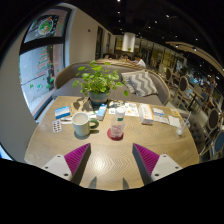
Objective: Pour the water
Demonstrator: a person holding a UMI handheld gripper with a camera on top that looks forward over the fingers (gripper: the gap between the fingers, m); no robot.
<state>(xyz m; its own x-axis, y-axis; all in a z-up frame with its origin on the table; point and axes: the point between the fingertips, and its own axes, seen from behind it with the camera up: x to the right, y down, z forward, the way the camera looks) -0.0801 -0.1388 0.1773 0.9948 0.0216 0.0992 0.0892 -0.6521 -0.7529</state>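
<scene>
My gripper [110, 160] is spread wide and holds nothing, while beyond it on the table [110, 150] stand a white cup [81, 124] and a pink cup [116, 131], contents unclear.

Mug [81, 124] left of glass [116, 131]

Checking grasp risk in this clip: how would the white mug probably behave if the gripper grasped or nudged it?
The white mug looks rigid and smooth, so likely slippery. It stands upright on the wooden table, squat, so probably stable. The open gripper is short of it.
</scene>
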